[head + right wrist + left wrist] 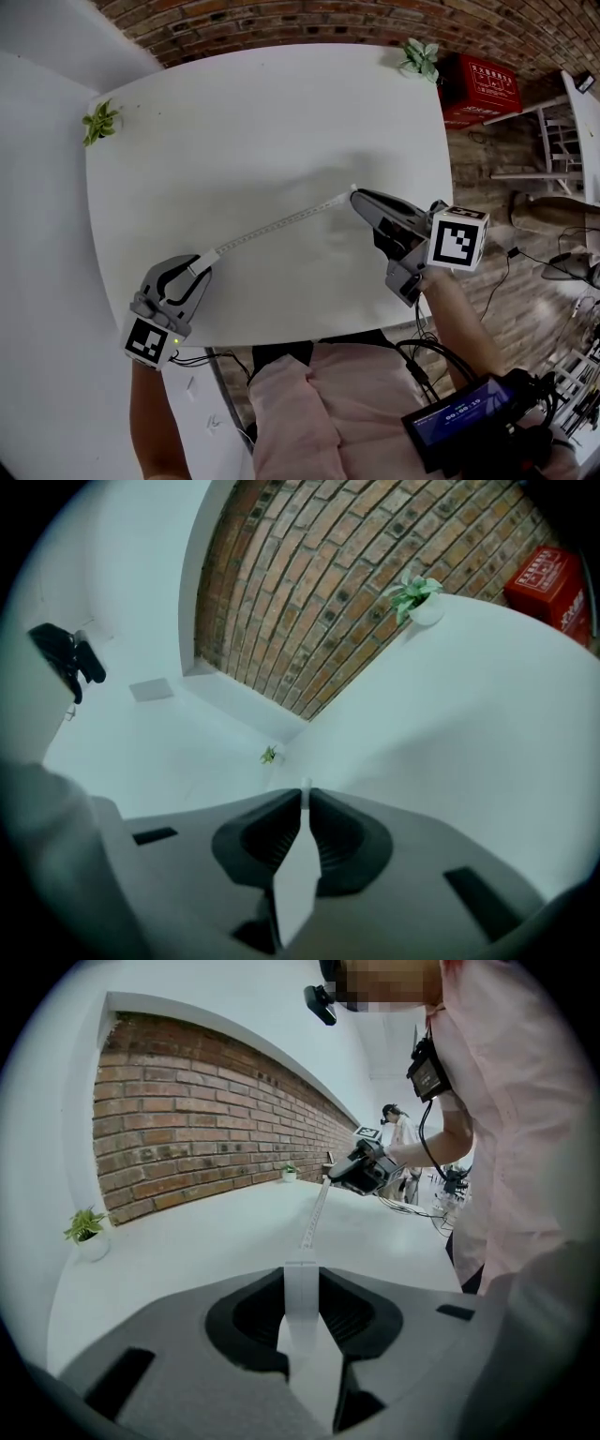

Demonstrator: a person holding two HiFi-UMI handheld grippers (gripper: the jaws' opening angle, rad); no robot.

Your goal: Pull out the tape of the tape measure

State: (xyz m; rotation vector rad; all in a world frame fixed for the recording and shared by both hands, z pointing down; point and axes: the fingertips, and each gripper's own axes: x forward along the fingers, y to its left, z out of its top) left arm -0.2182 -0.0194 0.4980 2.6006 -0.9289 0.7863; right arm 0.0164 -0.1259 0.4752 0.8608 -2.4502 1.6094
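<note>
Two grippers, both clamped: my left gripper [194, 268] has its jaws pressed on the white tape measure [302, 1312] near the table's front edge, and my right gripper [357, 194] pinches the free tip of the tape [277, 226], jaws nearly together. Tape runs drawn out in a straight line between the two, over the white table [234, 122]. One potted plant [98, 122] sits at the far left corner, another plant [420, 59] at the far right.
</note>
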